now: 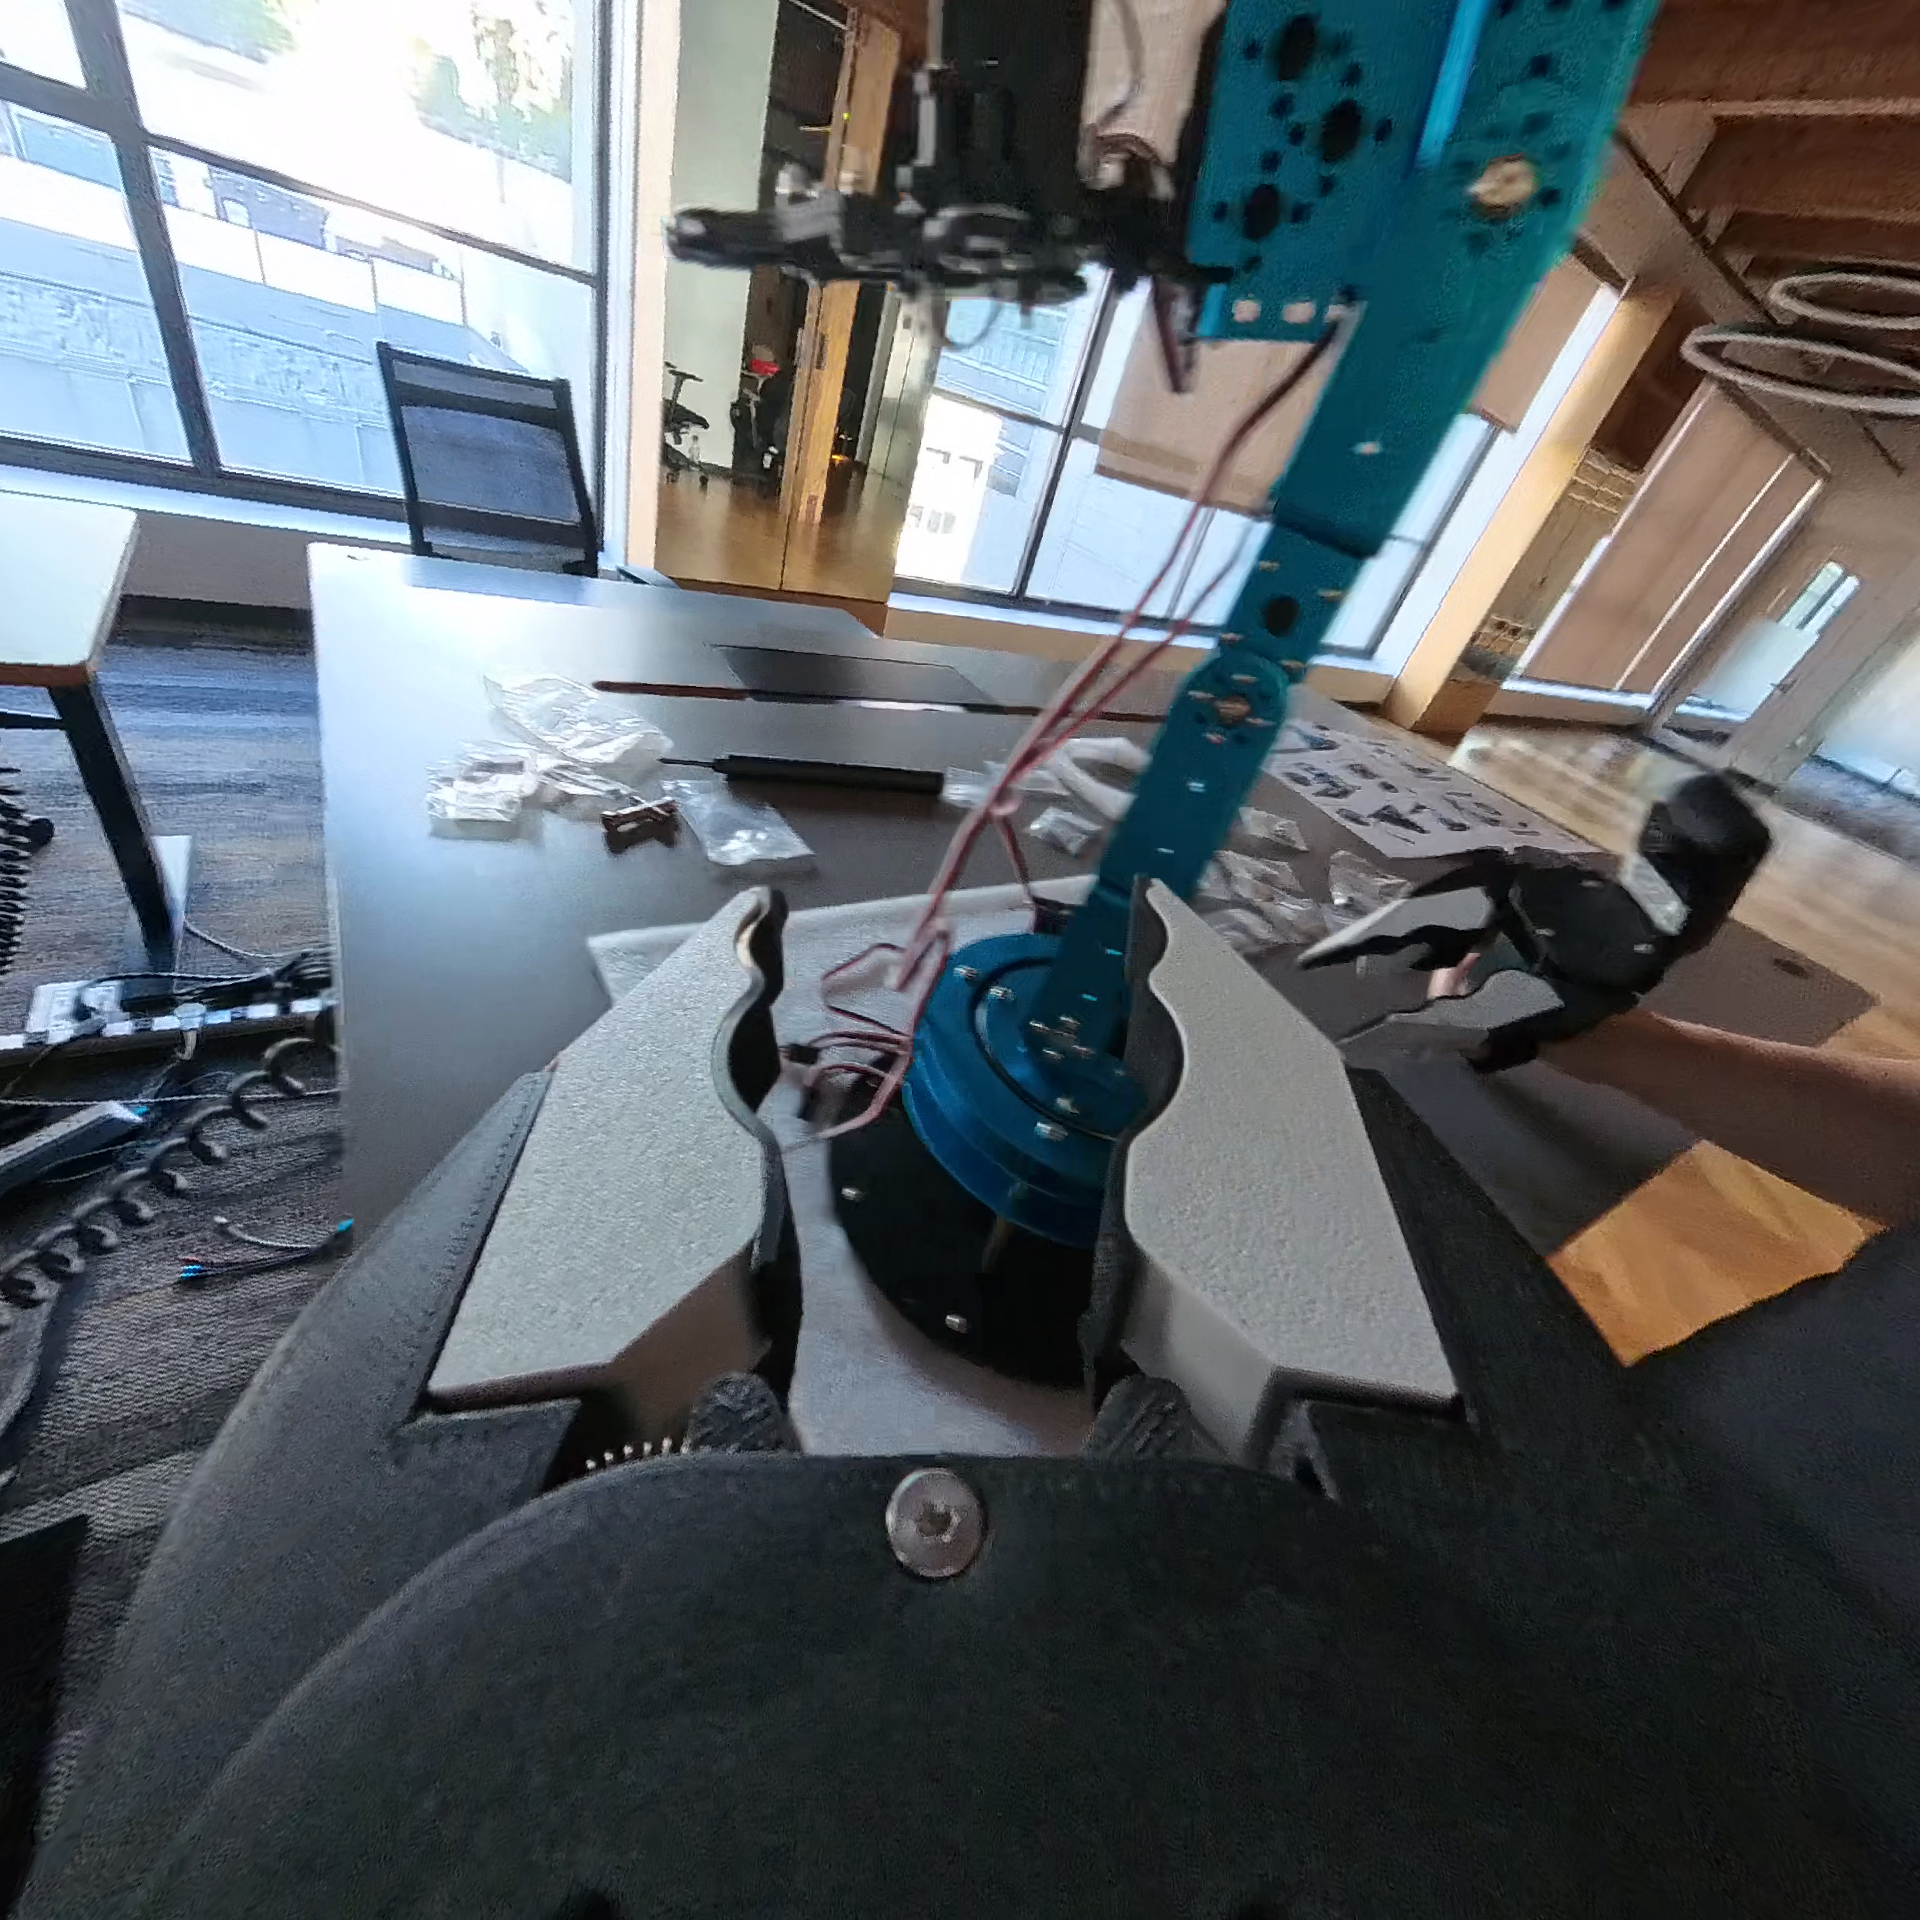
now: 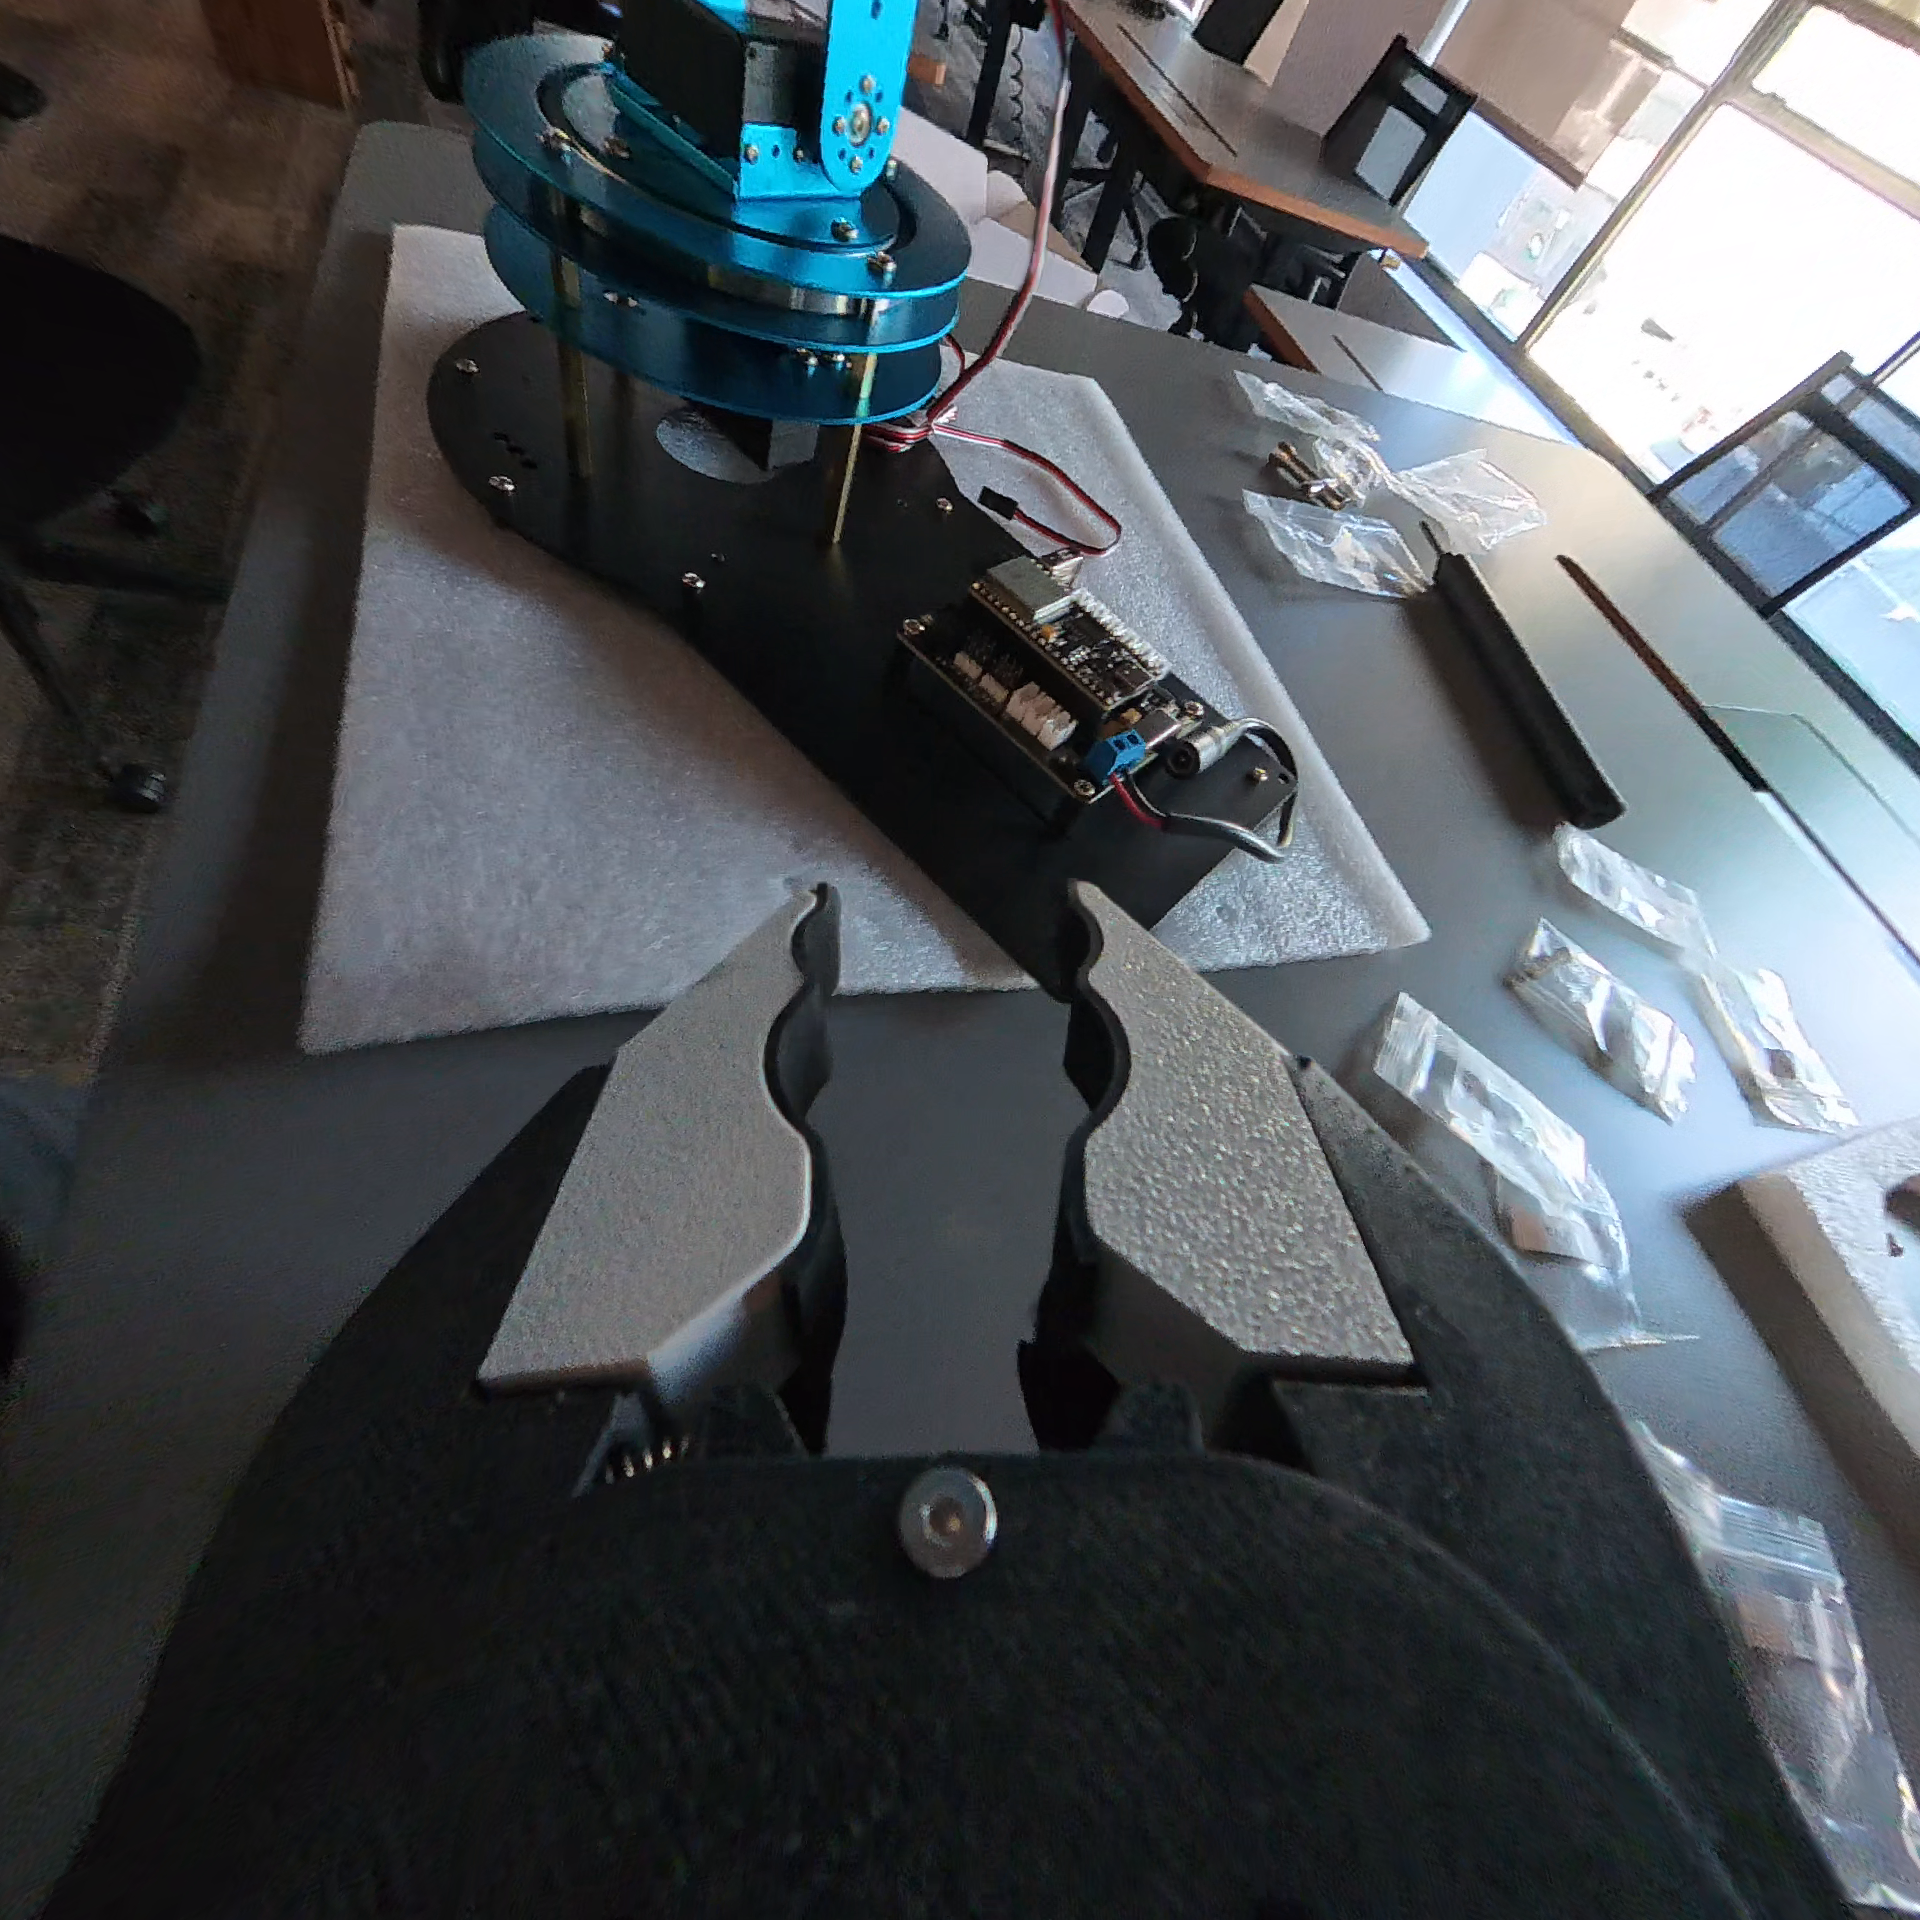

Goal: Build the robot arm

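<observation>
Left wrist view: our left gripper (image 1: pixel 956 914) is spread wide, fingers either side of the blue round base (image 1: pixel 1023 1081) of the small robot arm (image 1: pixel 1288 582), gripping nothing. Right wrist view: our right gripper (image 2: pixel 945 904) hangs released over the grey table (image 2: pixel 1455 727), near the white foam sheet (image 2: pixel 540 810) and circuit board (image 2: pixel 1060 665).

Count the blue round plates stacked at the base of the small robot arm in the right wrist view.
2: an upper blue plate under the arm's bracket, and a lower blue plate beneath it, raised on posts above the black base plate. More may be hidden.
</observation>
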A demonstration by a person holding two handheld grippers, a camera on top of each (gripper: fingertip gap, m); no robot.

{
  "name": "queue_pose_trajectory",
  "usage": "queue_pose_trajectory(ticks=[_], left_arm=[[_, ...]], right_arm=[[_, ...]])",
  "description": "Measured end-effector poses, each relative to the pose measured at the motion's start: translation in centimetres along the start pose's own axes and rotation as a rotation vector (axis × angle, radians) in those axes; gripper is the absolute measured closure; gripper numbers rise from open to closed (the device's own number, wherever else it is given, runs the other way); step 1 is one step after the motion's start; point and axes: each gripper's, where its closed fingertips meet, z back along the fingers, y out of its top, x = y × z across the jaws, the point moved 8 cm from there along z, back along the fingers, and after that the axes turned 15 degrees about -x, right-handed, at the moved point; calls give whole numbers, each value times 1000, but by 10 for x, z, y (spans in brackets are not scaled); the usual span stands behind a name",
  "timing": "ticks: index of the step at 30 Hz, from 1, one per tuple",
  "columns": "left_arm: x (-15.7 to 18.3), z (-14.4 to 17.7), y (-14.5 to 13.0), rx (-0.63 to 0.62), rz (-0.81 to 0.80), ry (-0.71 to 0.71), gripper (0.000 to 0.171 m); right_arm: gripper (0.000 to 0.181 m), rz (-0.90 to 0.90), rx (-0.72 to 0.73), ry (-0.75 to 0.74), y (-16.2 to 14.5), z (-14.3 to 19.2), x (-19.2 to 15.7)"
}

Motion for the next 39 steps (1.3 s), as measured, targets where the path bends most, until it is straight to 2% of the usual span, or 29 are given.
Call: queue_pose_trajectory(ticks=[1, 5, 7, 9, 11, 14, 15, 16, 17, 18, 20, 21, 22, 23, 25, 27, 31, 34, 39], left_arm=[[-8, -5, 4, -5, -7, -12, 106], [-16, -26, 25, 14, -31, -244, 105], [-11, -32, 34, 8, -70, -301, 98], [2, -34, 40, 13, -119, -369, 92], [14, -34, 47, 26, -168, -387, 84], [26, -42, 52, 8, -248, -367, 80], [25, -45, 50, -21, -280, -324, 81], [21, -46, 47, -51, -311, -267, 81], [14, -46, 40, -80, -325, -218, 82], [6, -44, 32, -106, -314, -192, 82], [-10, -39, 10, -158, -257, -192, 86], [-21, -39, -3, -205, -212, -181, 87], [-31, -40, -15, -262, -173, -178, 84], [-38, -42, -25, -311, -140, -187, 84], [-63, -54, -36, -377, -44, -138, 95], [-90, -72, -35, -418, 66, -140, 104], [-133, -107, -24, -573, 148, -126, 111], [-150, -124, -21, -660, 178, -134, 111], [-165, -150, -17, -723, 377, -253, 113]], right_arm=[[140, 2, -5, -14, 0, -3, 1], [140, -12, -42, -49, 4, -15, 3], [142, -45, -43, -2, 11, -18, -6], [152, -53, -68, 80, 15, -21, -21], [148, -78, -120, 123, 16, -24, -29], [131, -223, -83, 168, 18, -13, -26], [127, -289, -95, 178, 15, -6, -22], [130, -395, -124, 177, 10, 1, -17], [133, -566, -191, 162, 2, 7, -10], [130, -731, -248, 191, -7, 12, -8], [136, -1019, -228, 272, -17, 17, -8], [136, -1117, -199, 345, -17, 15, -11], [144, -1184, -230, 408, -19, 13, -15], [151, -1222, -302, 422, -23, 8, -18], [169, -1250, -304, 445, -21, -1, -21], [181, -1321, -315, 481, -20, -11, -24], [180, -1402, -277, 528, -21, -14, -26], [176, -1465, -248, 555, -24, -10, -28], [164, -1517, -206, 544, -23, -3, -27]])
